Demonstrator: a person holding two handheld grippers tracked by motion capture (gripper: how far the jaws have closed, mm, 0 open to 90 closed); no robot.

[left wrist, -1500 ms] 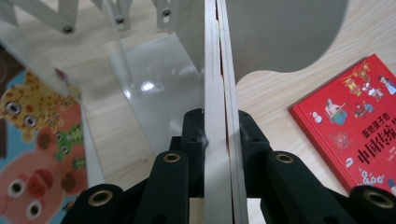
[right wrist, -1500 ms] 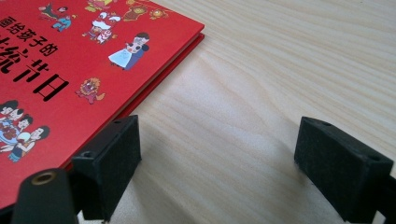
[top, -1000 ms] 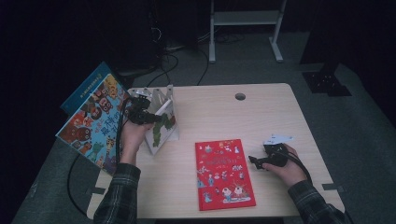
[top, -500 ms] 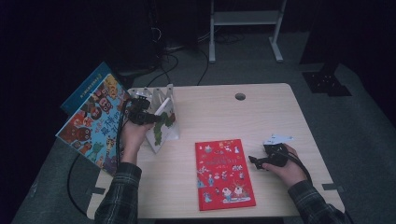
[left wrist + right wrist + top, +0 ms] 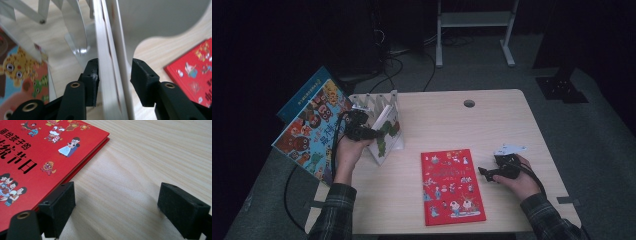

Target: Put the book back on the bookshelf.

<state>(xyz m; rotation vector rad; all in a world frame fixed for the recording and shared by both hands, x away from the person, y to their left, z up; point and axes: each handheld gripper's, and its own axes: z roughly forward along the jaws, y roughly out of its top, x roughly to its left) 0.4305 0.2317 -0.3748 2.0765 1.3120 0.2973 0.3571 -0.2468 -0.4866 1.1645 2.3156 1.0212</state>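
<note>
A thin book with a green picture cover (image 5: pixel 387 132) stands on edge in a white accordion rack (image 5: pixel 373 101) at the table's left. My left gripper (image 5: pixel 364 131) straddles that book's pale edge (image 5: pixel 110 75). Its jaws have just been opening: the left pad (image 5: pixel 92 77) still touches the book, while the right pad (image 5: pixel 140 80) stands clear of it. A red picture book (image 5: pixel 452 186) lies flat near the front middle. My right gripper (image 5: pixel 486 174) rests open on the wood beside the red book's (image 5: pixel 30 152) right edge, with bare table between its pads.
Two large colourful books (image 5: pixel 312 127) lean off the table's left edge, beside the rack (image 5: pixel 75 37). A cable hole (image 5: pixel 469 103) sits at the back of the table (image 5: pixel 492 130). Bare wood lies between the rack and the red book (image 5: pixel 195 70).
</note>
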